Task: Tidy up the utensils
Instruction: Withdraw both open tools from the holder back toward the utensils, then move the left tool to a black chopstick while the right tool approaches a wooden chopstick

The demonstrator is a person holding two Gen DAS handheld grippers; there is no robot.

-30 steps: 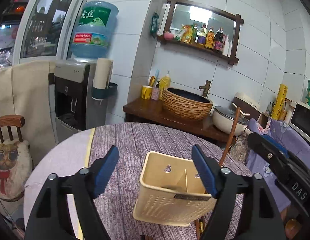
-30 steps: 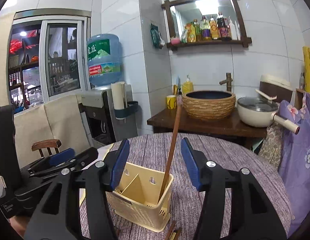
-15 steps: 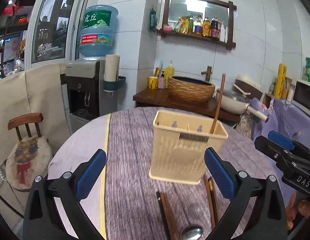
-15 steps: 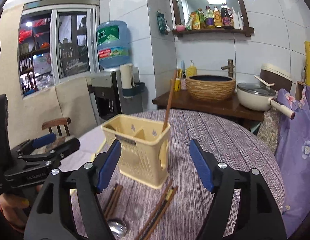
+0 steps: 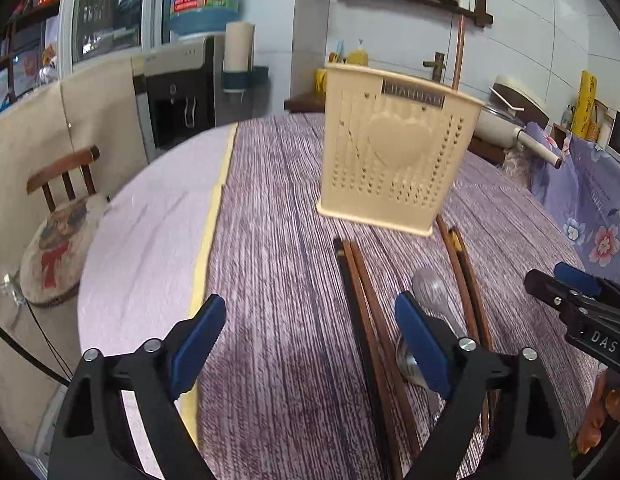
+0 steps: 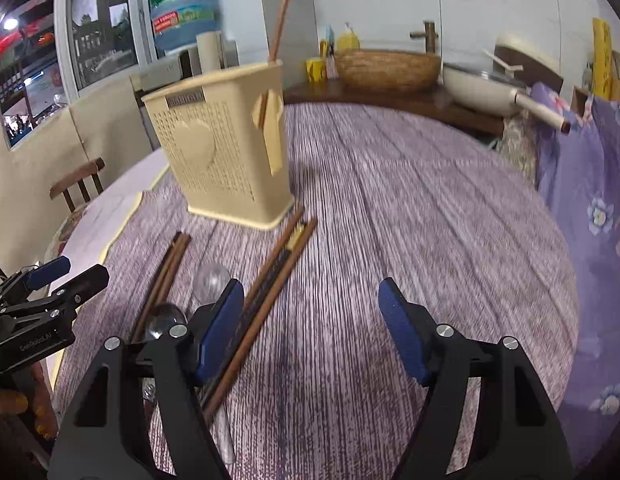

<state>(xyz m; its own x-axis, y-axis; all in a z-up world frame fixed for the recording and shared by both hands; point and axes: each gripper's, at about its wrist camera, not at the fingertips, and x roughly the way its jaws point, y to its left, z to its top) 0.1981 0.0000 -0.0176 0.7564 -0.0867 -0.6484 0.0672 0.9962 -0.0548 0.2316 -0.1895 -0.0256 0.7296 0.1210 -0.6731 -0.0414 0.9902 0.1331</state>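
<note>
A cream utensil holder point(image 5: 397, 156) point(image 6: 226, 148) stands on the purple table with one brown chopstick point(image 5: 459, 52) point(image 6: 282, 12) upright in it. In front of it lie two pairs of chopsticks point(image 5: 361, 300) point(image 6: 278, 276), a clear spoon point(image 5: 429, 288) point(image 6: 210, 276) and a metal spoon point(image 5: 405, 360) point(image 6: 162, 316). My left gripper point(image 5: 308, 308) hangs low over the table, its jaws closing with nothing between them; its right finger is over the spoons. My right gripper point(image 6: 311, 292) is also closing on nothing, its left finger above a chopstick pair.
The round table's cloth point(image 6: 409, 200) spreads right of the holder. A wooden chair point(image 5: 58, 216) stands at the left edge. A floral purple cloth point(image 6: 589, 184) hangs at the right. Behind the table are a water dispenser point(image 5: 178, 92) and a counter with a basket basin point(image 6: 385, 68).
Both grippers have sunk toward the table and tipped down. The holder now sits higher in both views, and the chopsticks and spoons on the table have come into sight.
</note>
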